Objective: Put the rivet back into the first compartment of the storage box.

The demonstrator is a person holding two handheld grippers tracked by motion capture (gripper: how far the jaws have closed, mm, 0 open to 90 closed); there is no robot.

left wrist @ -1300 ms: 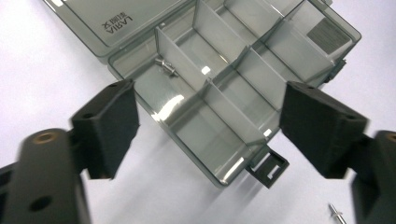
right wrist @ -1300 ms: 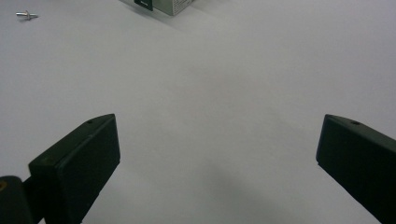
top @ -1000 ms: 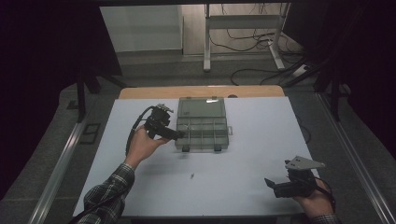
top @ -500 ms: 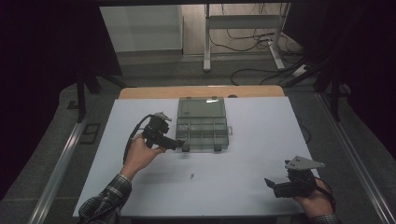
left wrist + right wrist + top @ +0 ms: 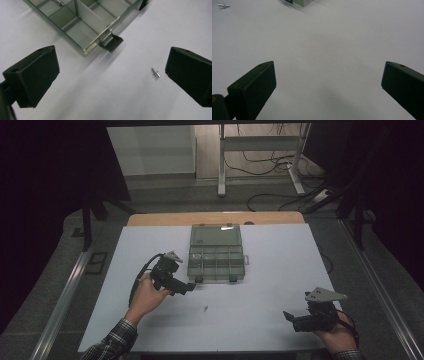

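Left gripper (image 5: 187, 288) nearer: small rivet (image 5: 156, 73) lay at its 2 o'clock, long axis running 10-to-4, just inside the right jaw. Jaws wide, empty. Right gripper (image 5: 292, 319) wide too, well apart.

1. White bench (image 5: 260, 270), wood-brown far edge.
2. Clear grey-green box (image 5: 216, 253), black latches (image 5: 111, 43).
3. Black fingers (image 5: 32, 75), black grippers (image 5: 192, 288), grey top plates.
4. Silvery rivet (image 5: 156, 72).
5. Plaid sleeve (image 5: 107, 345).

Small metal part (image 5: 156, 73) near the compartment box (image 5: 82, 22): type too small to tell. Box cut off by the top edge in left gripper view.
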